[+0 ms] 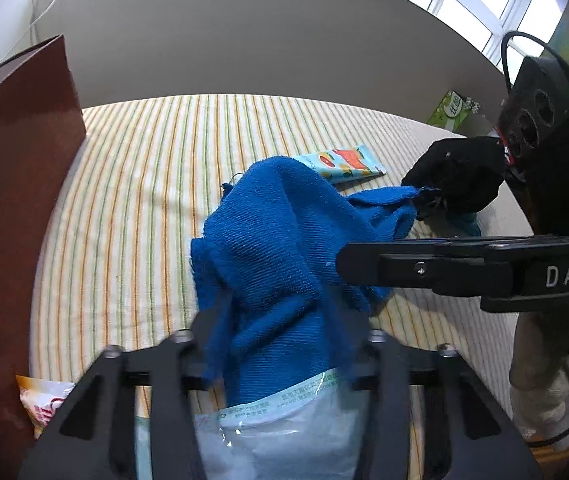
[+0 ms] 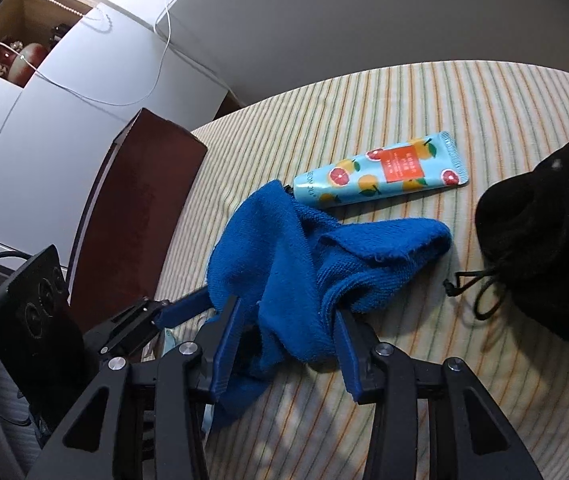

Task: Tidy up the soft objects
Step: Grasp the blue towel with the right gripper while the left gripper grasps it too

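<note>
A blue towel (image 1: pixel 280 240) is bunched up over the striped cloth and held between both grippers. My left gripper (image 1: pixel 280 316) is closed on its near end; its fingers are mostly hidden by the fabric. My right gripper (image 2: pixel 288 308) has the towel (image 2: pixel 304 256) between its blue fingers (image 2: pixel 230 328), closed on the folds. In the left wrist view the right gripper's finger (image 1: pixel 404 266) reaches in from the right against the towel. A black drawstring pouch (image 2: pixel 544 232) lies to the right, also showing in the left wrist view (image 1: pixel 456 176).
A fruit-printed cream tube (image 2: pixel 380 172) lies behind the towel. A dark red box (image 1: pixel 8 216) stands at the left edge. A clear plastic packet (image 1: pixel 284 428) sits under the left gripper, an orange snack bag (image 1: pixel 42 400) at the lower left. A green box (image 1: pixel 450 110) stands far right.
</note>
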The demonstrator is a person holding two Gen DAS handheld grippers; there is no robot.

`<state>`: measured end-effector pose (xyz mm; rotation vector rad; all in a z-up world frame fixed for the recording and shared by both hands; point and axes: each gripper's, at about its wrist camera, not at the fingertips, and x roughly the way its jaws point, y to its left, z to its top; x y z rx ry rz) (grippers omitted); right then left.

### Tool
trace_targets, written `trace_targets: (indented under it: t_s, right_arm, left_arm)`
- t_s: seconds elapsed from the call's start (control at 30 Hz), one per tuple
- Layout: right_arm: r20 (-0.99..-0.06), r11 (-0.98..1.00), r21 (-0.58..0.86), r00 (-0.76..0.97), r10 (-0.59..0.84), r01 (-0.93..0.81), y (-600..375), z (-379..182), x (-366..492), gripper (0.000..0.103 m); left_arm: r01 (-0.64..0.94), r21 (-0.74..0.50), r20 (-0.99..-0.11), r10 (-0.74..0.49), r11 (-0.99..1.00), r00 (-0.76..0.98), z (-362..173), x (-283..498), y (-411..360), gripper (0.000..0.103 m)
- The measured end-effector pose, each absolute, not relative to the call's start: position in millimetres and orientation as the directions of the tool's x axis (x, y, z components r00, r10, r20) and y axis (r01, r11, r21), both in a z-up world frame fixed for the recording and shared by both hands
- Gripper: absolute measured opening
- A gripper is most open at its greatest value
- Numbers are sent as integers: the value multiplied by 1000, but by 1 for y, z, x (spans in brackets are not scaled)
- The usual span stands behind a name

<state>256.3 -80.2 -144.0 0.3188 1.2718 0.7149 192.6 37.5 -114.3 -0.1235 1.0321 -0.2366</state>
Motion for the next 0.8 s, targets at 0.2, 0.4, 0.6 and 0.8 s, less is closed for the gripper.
trace_targets:
  t_s: [0.2,0.4,0.6,0.8]
  right_arm:
    - [-754,744,585,120,645,-323,-73,-142,253,37]
    - [-740,735,591,140,658,-332,-72,-133,249,13]
    - [-710,725,578,208,673,-374,-83,-97,241,9]
    - [-663,707,572,272,697,-417,-93,-52,231,9]
  left_arm:
    - [159,-210,-820,-263,965,508,-111,189,35,10]
    - [188,-220,-800,-287,957,527,-97,179,31,9]
    - [212,-252,-751,-329,944,573,-65,170,33,9]
    - [242,-296,-685,-381,924,620,-24,160,37,9]
